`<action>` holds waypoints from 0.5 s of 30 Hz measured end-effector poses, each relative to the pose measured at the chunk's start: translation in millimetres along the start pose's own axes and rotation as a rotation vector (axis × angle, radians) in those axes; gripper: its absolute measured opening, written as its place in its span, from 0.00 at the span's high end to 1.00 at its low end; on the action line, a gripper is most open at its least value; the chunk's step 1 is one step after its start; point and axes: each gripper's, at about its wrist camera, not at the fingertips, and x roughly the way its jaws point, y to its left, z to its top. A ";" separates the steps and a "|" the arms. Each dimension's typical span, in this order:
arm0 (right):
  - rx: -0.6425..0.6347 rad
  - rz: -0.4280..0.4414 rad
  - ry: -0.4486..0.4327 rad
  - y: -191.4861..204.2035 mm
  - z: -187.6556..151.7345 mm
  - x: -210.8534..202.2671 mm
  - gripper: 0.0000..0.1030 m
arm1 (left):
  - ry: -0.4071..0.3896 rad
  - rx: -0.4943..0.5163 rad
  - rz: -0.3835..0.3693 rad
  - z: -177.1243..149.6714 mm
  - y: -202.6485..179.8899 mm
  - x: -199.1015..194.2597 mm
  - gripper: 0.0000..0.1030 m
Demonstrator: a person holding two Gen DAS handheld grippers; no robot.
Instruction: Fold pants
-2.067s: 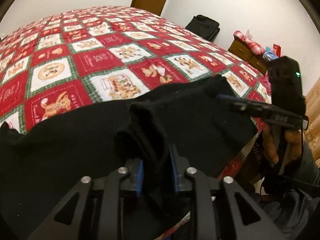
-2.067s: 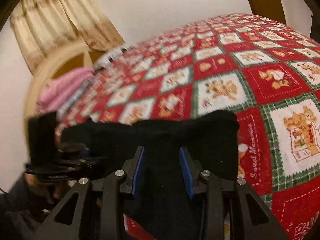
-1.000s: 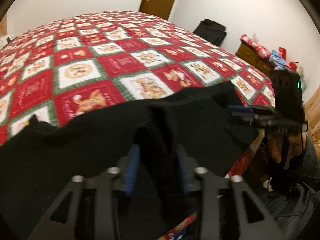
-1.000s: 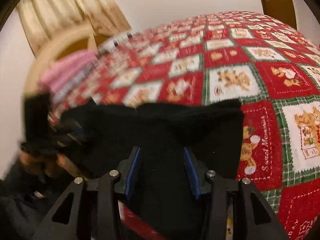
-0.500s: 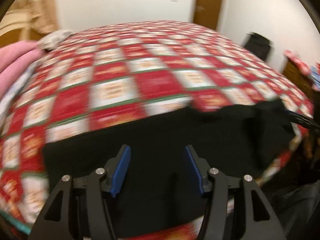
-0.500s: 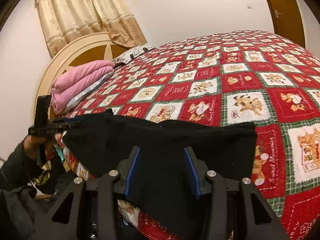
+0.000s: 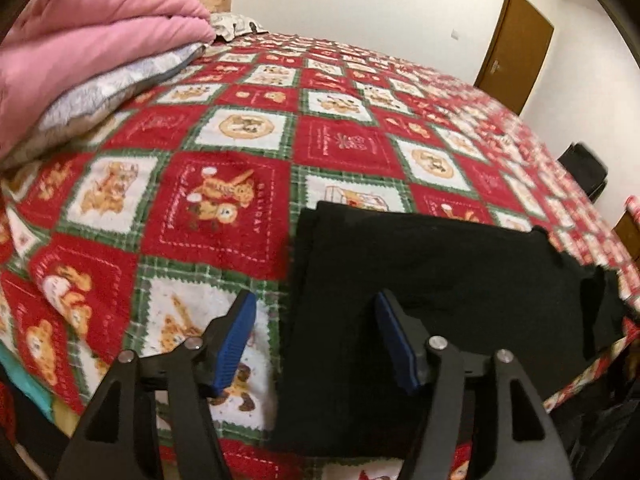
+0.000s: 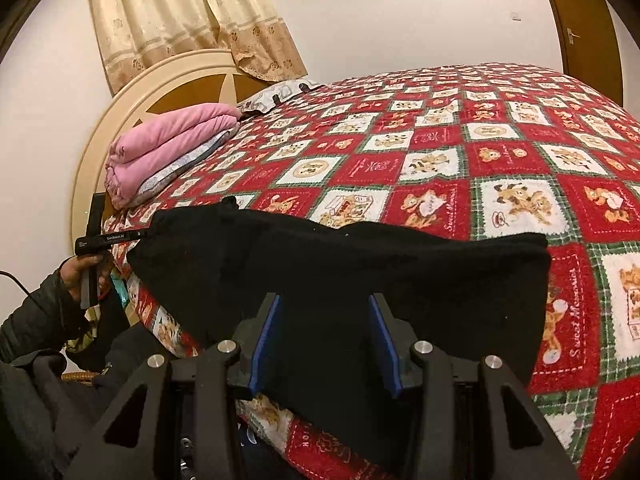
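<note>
The black pants (image 7: 432, 280) lie folded flat at the near edge of the bed, on the red patchwork quilt (image 7: 224, 204). In the right wrist view the pants (image 8: 360, 268) stretch across the bed's edge and hang a little over it. My left gripper (image 7: 316, 320) is open and empty, over the pants' left end. My right gripper (image 8: 324, 320) is open and empty, just above the pants' near edge. The left gripper also shows in the right wrist view (image 8: 108, 238), at the pants' far left end.
A folded pink blanket (image 7: 92, 40) on a grey pillow lies at the head of the bed, also in the right wrist view (image 8: 168, 148). A round headboard (image 8: 132, 100) and a curtain stand behind. A brown door (image 7: 516, 48) and a dark bag (image 7: 584, 168) are beyond the bed.
Both grippers let go of the black fabric and opened. The pants dropped flat onto the quilt. My left gripper swung left to the pants' left end.
</note>
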 end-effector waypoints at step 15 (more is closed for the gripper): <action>-0.036 -0.003 0.026 8.3 -5.1 7.1 0.55 | 0.007 0.035 -0.060 -3.8 -6.9 -2.0 0.66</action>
